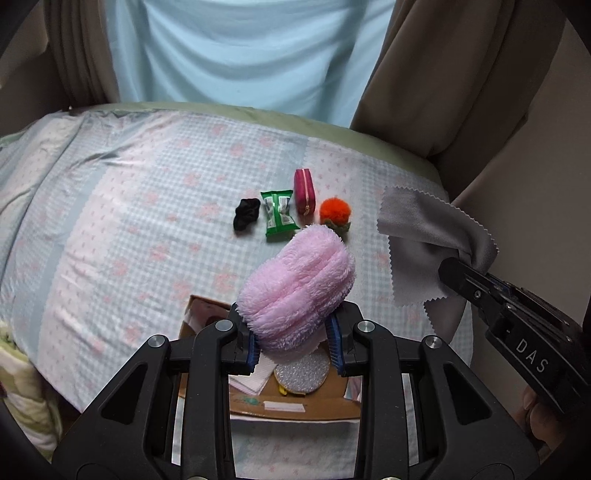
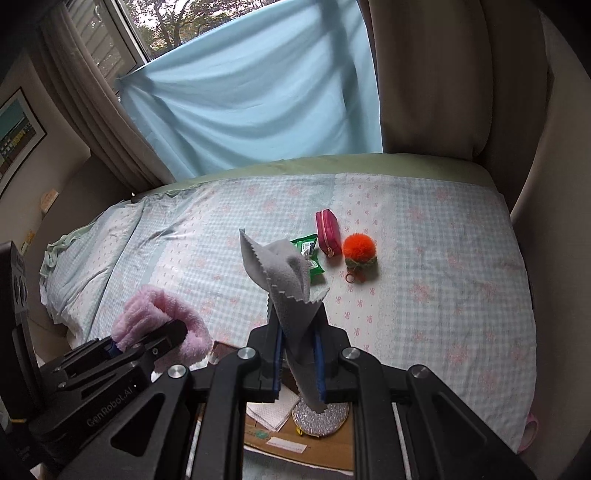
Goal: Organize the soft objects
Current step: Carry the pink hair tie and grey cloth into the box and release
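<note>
Left wrist view: left gripper (image 1: 291,338) has its jaws clamped on the pink fluffy headband (image 1: 295,288), held above the cardboard box (image 1: 295,410).
Right gripper (image 2: 297,363): jaws pressed together on the grey cleaning cloth (image 2: 286,291), also above the box.
Beyond the box, on the bed sheet (image 1: 129,221): black scrunchie (image 1: 245,213), green tissue pack (image 1: 277,216), magenta pouch (image 1: 304,191), orange pom-pom (image 1: 335,211).
Risk: the cloth is pinched by a thin fold (little margin); a quick swing could slip it out.
Risk: the springy headband could squirm free.
Seen only by right wrist: window (image 2: 122,33) and the pom-pom's clasp; the scrunchie is hidden there.
</note>
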Motion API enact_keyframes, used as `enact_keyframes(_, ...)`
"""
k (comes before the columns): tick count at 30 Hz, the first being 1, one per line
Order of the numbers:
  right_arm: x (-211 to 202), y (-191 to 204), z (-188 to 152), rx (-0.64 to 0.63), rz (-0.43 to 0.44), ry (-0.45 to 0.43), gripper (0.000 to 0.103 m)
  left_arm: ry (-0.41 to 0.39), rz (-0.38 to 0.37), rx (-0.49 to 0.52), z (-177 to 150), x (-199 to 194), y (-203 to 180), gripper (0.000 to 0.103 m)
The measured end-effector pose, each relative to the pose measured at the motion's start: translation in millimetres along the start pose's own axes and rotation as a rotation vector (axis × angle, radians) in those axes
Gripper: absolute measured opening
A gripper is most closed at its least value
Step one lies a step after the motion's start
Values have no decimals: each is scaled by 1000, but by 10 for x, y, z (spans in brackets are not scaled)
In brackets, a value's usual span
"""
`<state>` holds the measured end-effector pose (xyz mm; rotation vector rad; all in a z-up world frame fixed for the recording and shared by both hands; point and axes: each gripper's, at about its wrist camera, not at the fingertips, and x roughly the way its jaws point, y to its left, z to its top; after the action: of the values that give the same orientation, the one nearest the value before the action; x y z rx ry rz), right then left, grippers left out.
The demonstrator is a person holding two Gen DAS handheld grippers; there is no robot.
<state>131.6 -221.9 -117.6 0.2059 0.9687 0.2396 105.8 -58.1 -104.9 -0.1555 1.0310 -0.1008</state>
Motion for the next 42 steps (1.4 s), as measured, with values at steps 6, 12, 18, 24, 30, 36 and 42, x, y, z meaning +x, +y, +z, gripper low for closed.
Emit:
enact_keyframes(6, -216, 154, -413, -15, -37, 10, 13, 12, -17, 70, -301, -247, 73, 26)
enact_keyframes(12, -265, 269, -750, 19, -98, 28, 13, 72, -48, 155, -598, -226, 178, 26)
enact_keyframes(18, -101, 334, -1061, 71, -134, 90, 13, 153, -58, 253, -849, -32, 328, 26)
enact_keyframes(24, 196, 299, -1265, 122, -170, 158, 13, 260, -66, 288, -1018, 407, 538, 26)
enact_keyframes(30, 655, 159, -1346, 172, -172, 252, 13, 336, -44, 325, -1061, 881, 637, 26)
enact_keyframes(36, 1098, 11, -1425, 195, -181, 351, 13, 411, -20, 392, -1112, 1302, 638, 26)
enact_keyframes(42, 1544, -152, -1486, 227, -168, 438, 13, 487, -9, 419, -1158, 1741, 656, 26)
